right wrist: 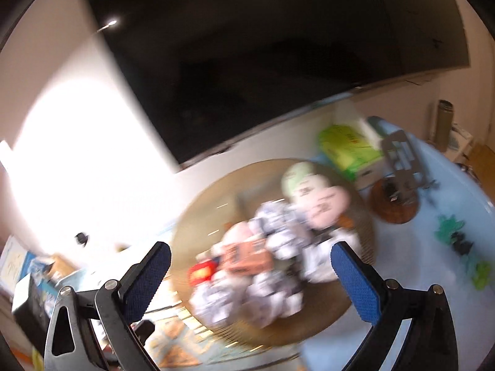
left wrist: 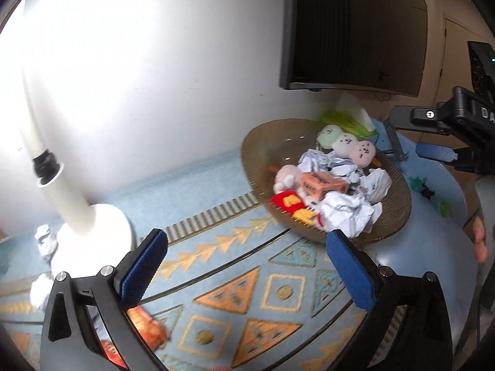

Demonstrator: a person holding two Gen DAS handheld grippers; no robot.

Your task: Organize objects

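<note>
A brown glass plate (left wrist: 256,154) on a pale blue table holds crumpled white paper balls (left wrist: 346,210), a pink box (left wrist: 323,185), a red fries plush (left wrist: 287,202) and a three-ball plush skewer (left wrist: 346,147). My left gripper (left wrist: 244,266) is open and empty, short of the plate's near rim. The right wrist view is blurred: the same plate (right wrist: 210,204) with paper balls (right wrist: 272,296) and the box (right wrist: 244,256) lies ahead of my right gripper (right wrist: 250,272), which is open and empty. Part of the right gripper (left wrist: 439,151) shows at the left wrist view's right edge.
A white lamp base (left wrist: 102,232) and stem stand at left, with paper balls (left wrist: 46,241) beside it. A green tissue pack (left wrist: 349,119), a dark screen (left wrist: 355,27), small green and black toys (left wrist: 423,185), a grey stand (right wrist: 402,167) and a patterned blue rug (left wrist: 235,287) are around.
</note>
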